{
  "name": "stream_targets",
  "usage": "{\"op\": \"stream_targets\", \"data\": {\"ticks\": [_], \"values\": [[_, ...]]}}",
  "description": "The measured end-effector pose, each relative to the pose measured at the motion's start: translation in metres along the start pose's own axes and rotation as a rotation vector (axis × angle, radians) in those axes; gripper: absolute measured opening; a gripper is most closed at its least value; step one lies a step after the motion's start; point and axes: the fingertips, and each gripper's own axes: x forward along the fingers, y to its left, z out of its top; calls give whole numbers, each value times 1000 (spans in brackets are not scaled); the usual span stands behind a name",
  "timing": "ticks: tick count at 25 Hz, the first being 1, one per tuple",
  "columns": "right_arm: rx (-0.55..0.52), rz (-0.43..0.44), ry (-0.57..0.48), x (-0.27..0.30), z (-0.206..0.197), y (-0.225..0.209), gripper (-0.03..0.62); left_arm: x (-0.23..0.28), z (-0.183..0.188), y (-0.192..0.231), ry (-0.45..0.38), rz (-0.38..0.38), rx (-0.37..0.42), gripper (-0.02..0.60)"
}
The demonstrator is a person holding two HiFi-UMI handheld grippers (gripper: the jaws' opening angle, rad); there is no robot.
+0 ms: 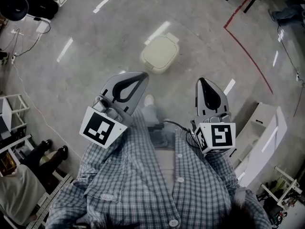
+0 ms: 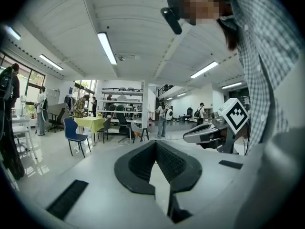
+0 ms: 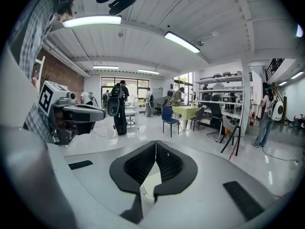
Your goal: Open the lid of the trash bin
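Observation:
The trash bin is a cream, squarish bin on the grey floor ahead of the person, seen from above with its lid down. Both grippers are held up near the checked shirt, well short of the bin and above it. My left gripper points toward the bin's near left side; its jaws meet at the tip with nothing between them. My right gripper is to the right of the bin, also shut and empty. A pale cream shape, likely the bin, shows through the opening behind the right jaws.
A red tape line crosses the floor at the right. White boards lie at the lower right, a white rack and a seated person at the left. Cables trail at the upper left. Chairs, tables and standing people fill the far room.

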Motion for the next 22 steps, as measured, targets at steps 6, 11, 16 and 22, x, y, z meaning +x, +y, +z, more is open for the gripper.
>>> {"op": "stream_targets", "data": {"ticks": [6,11,16,22], "values": [[-13,-50,-2,22,13,8,20,0,3,40,-22,-30,4,5],[-15,-74,3,30,14,10,20,7,4,55,-34,-43,18,5],[-10,-75,28,35,10,12,20,8,-1,63,-22,-36,4,5],[-36,8,21,47,8,15,20,21,-13,72,8,-19,-14,5]]}}
